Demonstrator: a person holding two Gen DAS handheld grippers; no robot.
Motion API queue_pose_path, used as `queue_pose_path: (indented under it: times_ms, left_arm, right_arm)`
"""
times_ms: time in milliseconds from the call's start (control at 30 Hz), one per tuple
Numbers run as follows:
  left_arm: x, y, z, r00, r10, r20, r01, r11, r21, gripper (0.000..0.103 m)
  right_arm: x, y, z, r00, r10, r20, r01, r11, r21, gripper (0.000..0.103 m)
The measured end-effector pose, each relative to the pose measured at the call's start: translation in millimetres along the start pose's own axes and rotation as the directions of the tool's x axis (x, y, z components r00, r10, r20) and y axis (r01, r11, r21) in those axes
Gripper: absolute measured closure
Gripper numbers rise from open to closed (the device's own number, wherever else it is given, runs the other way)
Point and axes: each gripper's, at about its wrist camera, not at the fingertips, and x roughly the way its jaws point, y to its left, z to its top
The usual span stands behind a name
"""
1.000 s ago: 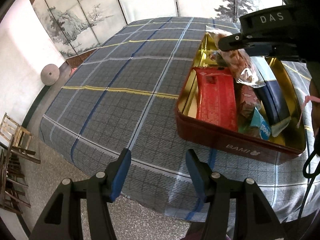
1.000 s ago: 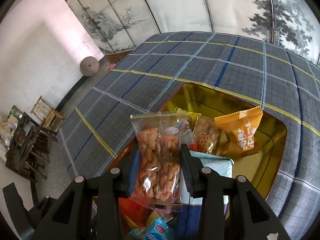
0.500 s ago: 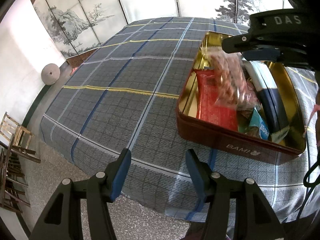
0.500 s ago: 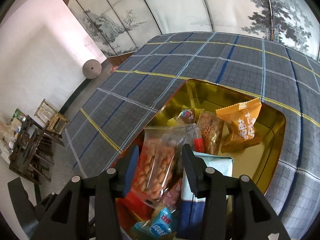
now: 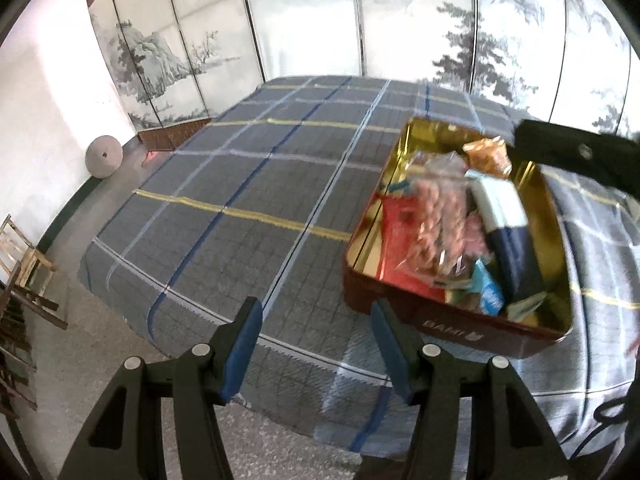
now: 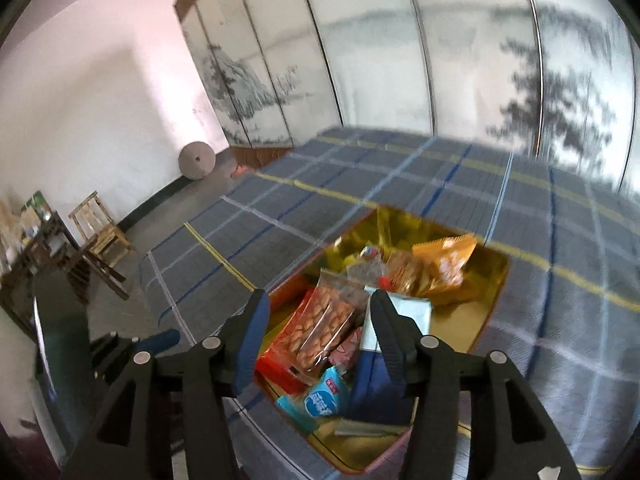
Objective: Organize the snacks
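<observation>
Right wrist view showed the right gripper (image 6: 316,336), jaws opening and empty, above the peanut bag (image 6: 320,328) lying in the tin (image 6: 496,280) with other snacks; left gripper (image 5: 316,344) half-open, idle.

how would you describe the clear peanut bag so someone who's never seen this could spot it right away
Find the red tin with the gold inside, sitting on the plaid cloth. The peanut bag lies on top of the pile at the tin's near end, over a red packet. It alone is see-through, showing tan nuts, unlike the printed orange packet farther back.
</observation>
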Motion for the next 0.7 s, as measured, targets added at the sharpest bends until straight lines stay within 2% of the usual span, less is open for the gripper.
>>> queue_pose_path:
  times_ms: [167,333,400,433,467,567,700]
  left_arm:
    - [-29.1,-0.7,2.7,0.995,-0.016,0.100,0.019,1.000,-0.024,0.045]
    - [-67.4,-1.1,4.9,0.977,-0.011,0.212,0.019,0.999,-0.039,0.044]
    - [-84.0,1.7,6.0,0.965,-0.022,0.260,0.037,0.998,-0.051,0.039]
    - [-92.2,3.3,7.5,0.962,-0.014,0.272,0.032,0.997,-0.064,0.027]
    - [-96.7,5.5,8.9,0.961,-0.008,0.275,0.029,0.997,-0.073,0.019]
    - [-122.9,10.1,11.1,0.938,-0.004,0.346,0.041,0.994,-0.100,0.019]
    - [-149.3,5.3,16.0,0.916,0.004,0.400,0.021,0.998,-0.059,0.019]
  right_arm:
    - [-36.0,10.7,-2.4,0.997,-0.007,0.081,0.012,0.999,-0.051,0.046]
    - [-65.3,10.5,-5.5,0.991,-0.004,0.131,0.010,0.999,-0.046,0.044]
    - [-78.2,10.0,-7.7,0.988,-0.007,0.154,0.013,0.999,-0.039,0.043]
    - [-81.4,9.3,-8.0,0.987,-0.006,0.160,0.012,0.999,-0.035,0.043]
    - [-86.6,8.1,-8.8,0.986,-0.007,0.168,0.012,0.999,-0.030,0.043]
    - [-103.8,6.6,-11.2,0.979,-0.005,0.206,0.008,1.000,-0.014,0.042]
    - [-123.1,10.0,-14.7,0.968,-0.003,0.250,0.006,1.000,-0.011,0.039]
